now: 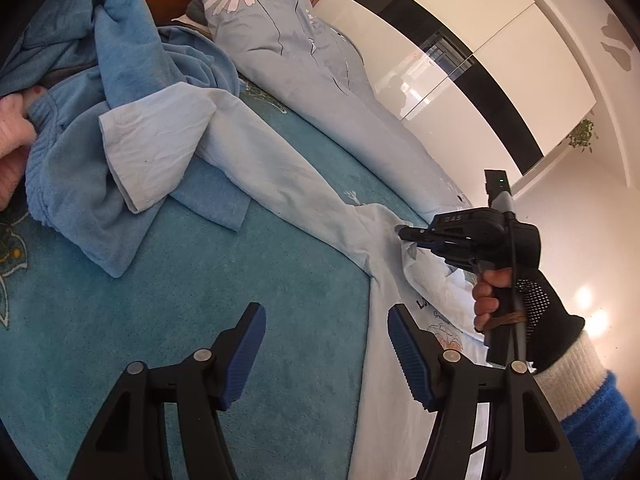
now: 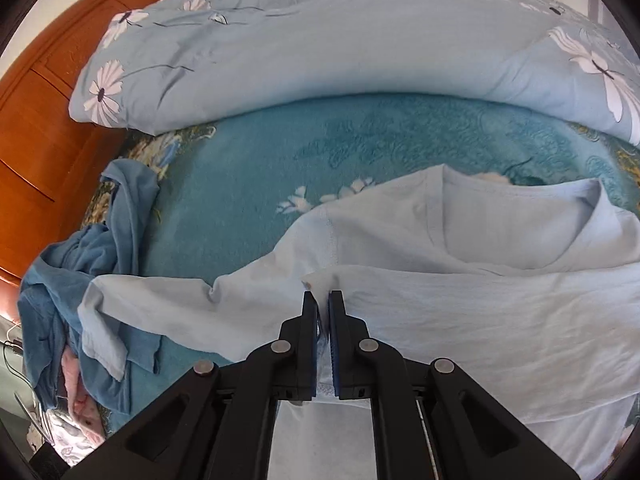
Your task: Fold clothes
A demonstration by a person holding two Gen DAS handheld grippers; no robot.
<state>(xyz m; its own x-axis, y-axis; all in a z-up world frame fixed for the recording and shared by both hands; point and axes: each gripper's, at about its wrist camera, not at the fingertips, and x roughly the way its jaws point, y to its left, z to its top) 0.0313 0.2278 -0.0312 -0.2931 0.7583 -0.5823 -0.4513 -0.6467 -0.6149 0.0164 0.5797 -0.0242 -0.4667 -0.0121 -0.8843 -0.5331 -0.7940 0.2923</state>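
pinching shirt [image 2: 460, 304] fold, right tool [image 2: 323, 296]; left tool [image 1: 326, 344] agape over bare blanket [image 1: 200, 320].

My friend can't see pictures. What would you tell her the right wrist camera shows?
The right gripper has its fingers pinched shut on a fold of a pale blue T-shirt spread on a teal blanket. A flowery quilt lies behind, and darker blue clothes are heaped at the left.
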